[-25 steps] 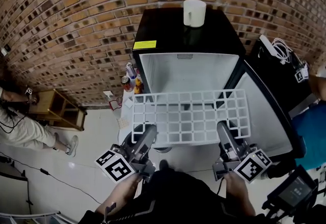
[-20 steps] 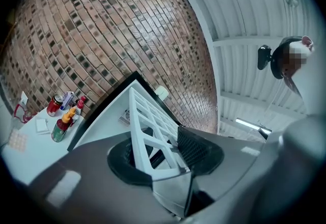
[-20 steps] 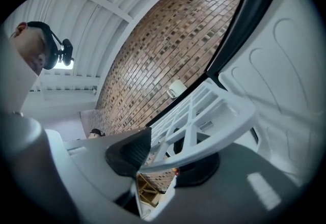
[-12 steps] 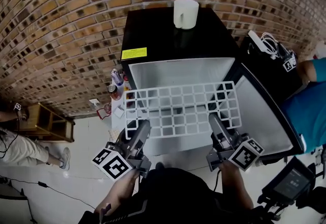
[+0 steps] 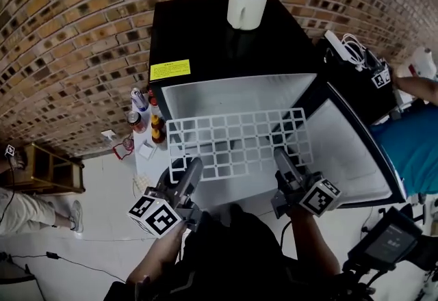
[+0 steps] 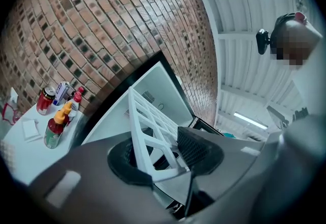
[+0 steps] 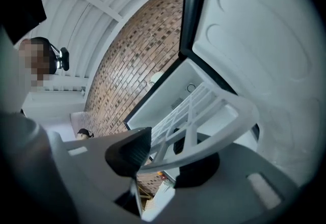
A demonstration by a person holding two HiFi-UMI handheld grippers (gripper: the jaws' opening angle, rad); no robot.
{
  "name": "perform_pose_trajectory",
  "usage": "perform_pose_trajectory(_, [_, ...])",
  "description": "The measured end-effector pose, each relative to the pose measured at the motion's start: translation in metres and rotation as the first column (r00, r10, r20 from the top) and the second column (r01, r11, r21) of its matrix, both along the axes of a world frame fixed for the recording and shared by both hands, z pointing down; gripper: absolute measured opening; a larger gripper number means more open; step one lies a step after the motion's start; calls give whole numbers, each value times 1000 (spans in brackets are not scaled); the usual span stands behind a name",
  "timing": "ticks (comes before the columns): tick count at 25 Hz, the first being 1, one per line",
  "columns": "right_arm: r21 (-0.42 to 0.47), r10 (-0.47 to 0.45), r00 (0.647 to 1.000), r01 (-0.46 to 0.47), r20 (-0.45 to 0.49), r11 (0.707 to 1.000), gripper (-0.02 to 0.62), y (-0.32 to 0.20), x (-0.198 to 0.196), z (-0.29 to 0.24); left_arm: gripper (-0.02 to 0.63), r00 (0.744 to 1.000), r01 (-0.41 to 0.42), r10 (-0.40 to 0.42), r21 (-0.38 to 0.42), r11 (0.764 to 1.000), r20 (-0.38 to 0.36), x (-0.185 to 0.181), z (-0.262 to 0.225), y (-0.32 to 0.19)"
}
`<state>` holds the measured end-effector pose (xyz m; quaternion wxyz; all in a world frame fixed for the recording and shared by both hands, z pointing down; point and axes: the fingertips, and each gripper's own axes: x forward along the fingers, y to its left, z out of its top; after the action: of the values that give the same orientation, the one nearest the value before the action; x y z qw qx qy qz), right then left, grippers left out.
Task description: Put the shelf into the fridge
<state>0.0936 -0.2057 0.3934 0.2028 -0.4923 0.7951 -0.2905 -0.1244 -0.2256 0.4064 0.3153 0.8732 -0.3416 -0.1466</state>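
Fingers [image 6: 196,146] of the left gripper [image 5: 194,163] and right gripper [image 5: 280,154] clamp the shelf [image 6: 137,141] by its near edge.

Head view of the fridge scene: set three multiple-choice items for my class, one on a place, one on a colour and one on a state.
1. Where does the white cup stand?
A. On the black top of the fridge
B. On the floor
C. Inside the fridge

2. What colour is the shelf?
A. Black
B. White
C. Yellow

3. How does the fridge door stand?
A. Shut
B. Taken off
C. Swung open

Answers:
1 A: the cup sits towards the back of the black top.
2 B: all the bars of its grid are white.
3 C: the door's pale inner lining shows at the right, and the fridge's white inside is in view.
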Motion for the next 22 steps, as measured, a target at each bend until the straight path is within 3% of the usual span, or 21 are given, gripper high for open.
perform_pose_trajectory(5, [-26, -2, 999, 3, 47, 1000, 147, -14, 5, 31, 149, 999, 3, -5, 30, 1000, 38, 8, 28, -14])
perform_pose_trajectory(15, [-76, -40, 997, 46, 72, 996, 146, -40, 29, 93, 149, 998, 18, -16, -38, 999, 66, 25, 80, -33])
perform_pose_trajectory(22, [-78, -61, 995, 67, 73, 995, 146, -50, 32, 101, 149, 997, 39, -35, -60, 997, 63, 26, 87, -39])
